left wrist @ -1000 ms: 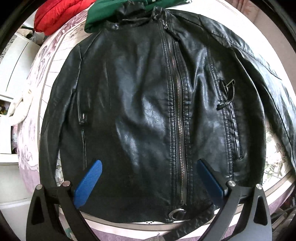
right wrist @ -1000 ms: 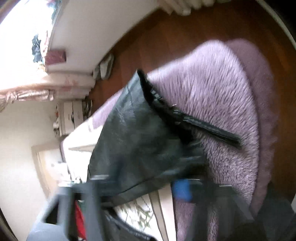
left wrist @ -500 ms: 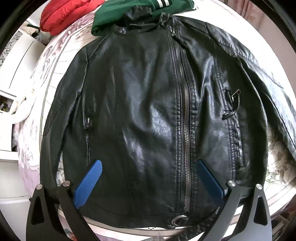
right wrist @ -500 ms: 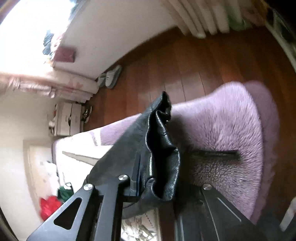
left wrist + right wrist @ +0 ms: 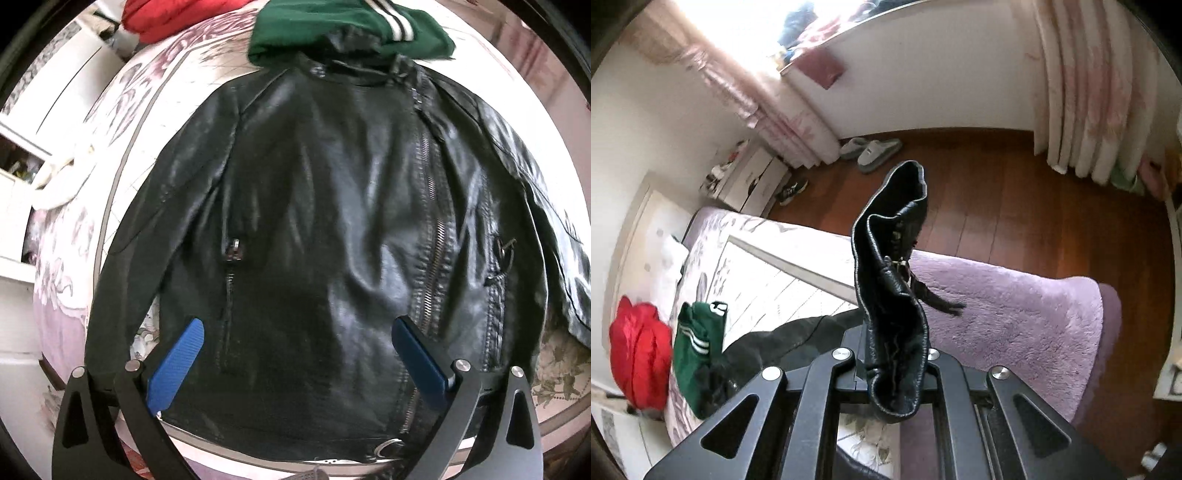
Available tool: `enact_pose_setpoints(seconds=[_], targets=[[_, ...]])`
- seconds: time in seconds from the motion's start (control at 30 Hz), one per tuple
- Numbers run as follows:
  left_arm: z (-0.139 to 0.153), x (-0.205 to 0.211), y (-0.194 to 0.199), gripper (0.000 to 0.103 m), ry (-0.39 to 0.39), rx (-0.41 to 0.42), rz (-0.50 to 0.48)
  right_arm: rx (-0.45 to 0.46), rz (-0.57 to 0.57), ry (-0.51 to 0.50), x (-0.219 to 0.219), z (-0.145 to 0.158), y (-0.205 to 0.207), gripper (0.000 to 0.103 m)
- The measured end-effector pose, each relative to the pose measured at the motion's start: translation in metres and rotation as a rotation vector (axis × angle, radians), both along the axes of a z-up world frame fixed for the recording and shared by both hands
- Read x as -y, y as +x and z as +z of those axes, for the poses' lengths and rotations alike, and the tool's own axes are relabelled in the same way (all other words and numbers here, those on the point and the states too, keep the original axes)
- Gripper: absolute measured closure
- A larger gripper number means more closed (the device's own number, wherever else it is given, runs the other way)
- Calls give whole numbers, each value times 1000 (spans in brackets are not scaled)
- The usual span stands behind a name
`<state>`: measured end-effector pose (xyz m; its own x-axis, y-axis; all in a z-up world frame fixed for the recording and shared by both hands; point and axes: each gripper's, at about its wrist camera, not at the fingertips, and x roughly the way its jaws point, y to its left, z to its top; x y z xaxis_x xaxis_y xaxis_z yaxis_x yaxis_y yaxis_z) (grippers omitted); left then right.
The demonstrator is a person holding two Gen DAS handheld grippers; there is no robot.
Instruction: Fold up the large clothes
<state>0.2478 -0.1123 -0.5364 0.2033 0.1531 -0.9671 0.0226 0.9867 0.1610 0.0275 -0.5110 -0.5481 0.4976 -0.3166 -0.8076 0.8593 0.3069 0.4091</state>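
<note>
left gripper (image 5: 295, 354) frame: matte black arms, each with an elongated triangular cut-out
left gripper fingers (image 5: 176, 365): flat pads in bright blue with a fine ribbed texture, rounded at the tips
left gripper screws: four round silver screw heads, two at the top of each arm pair
right gripper (image 5: 892, 363) frame: matte black linkage bars with rounded triangular cut-outs in the outer arms
right gripper screws: four round silver screw heads spread along the tops of the bars
right gripper fingers: pads hidden, colour cannot be told
cables, markings: none visible on either frame
</note>
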Motion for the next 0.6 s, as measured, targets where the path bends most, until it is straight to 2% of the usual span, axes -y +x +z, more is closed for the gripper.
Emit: enact_pose_setpoints(seconds=[0.2, 0.33, 0.47, 0.57, 0.6], targets=[[-4, -8, -3, 0, -31, -21, 4, -23, -46, -19, -10, 25, -22, 95], [-5, -12, -4, 0, -40, -26, -7, -27, -18, -43, -20, 29, -8, 95], [-5, -31, 7, 0, -26, -16, 28, -19, 84, -89, -47, 33, 50, 95], [-3, -61, 21, 0, 1, 8, 80, -48, 243, -111, -85, 27, 125, 95], [-2, -75, 27, 0, 15, 20, 101, -67, 328, -104, -105, 21, 159, 95]])
